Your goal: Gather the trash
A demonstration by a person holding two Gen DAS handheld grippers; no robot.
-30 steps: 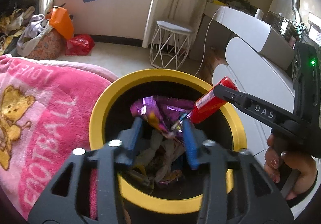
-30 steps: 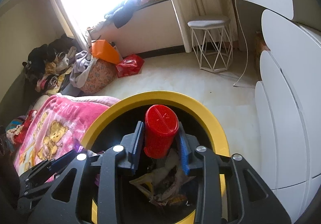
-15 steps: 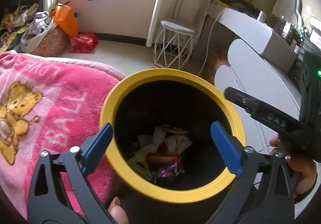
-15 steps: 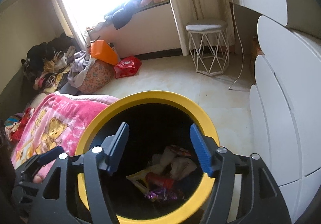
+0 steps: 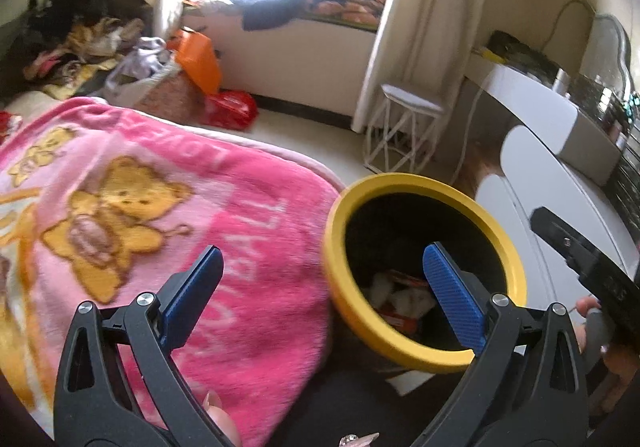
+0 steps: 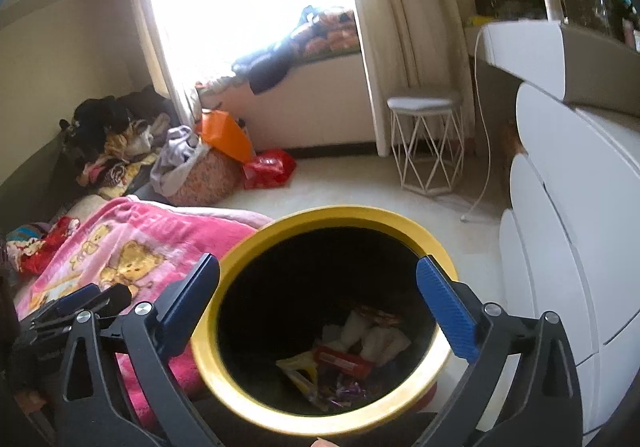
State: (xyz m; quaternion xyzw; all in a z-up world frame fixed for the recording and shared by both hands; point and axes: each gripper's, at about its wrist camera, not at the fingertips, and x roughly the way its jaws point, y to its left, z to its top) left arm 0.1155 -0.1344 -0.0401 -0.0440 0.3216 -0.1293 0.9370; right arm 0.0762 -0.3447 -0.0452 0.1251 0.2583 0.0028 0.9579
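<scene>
A black bin with a yellow rim (image 5: pixel 400 183) (image 6: pixel 344 211) stands beside the bed. It holds trash: a red tube (image 6: pixel 342 361), a purple wrapper (image 6: pixel 346 393), white tissues (image 6: pixel 376 337) and a yellow packet. My left gripper (image 5: pixel 324 295) is open and empty, wide over the bin's left rim and the blanket. My right gripper (image 6: pixel 318 307) is open and empty, above the bin mouth. The right gripper's body also shows at the right edge of the left wrist view (image 5: pixel 584 259).
A pink teddy-bear blanket (image 5: pixel 140 215) (image 6: pixel 132 247) covers the bed to the left of the bin. White drawers (image 6: pixel 560 231) stand to the right. A white wire stool (image 6: pixel 430 143), a cable, red and orange bags (image 6: pixel 268 169) and a clothes pile lie farther off.
Both grippers opened and dropped the purple wrapper and red tube into the bin. Both have pulled back, and the left gripper has swung left toward the blanket.
</scene>
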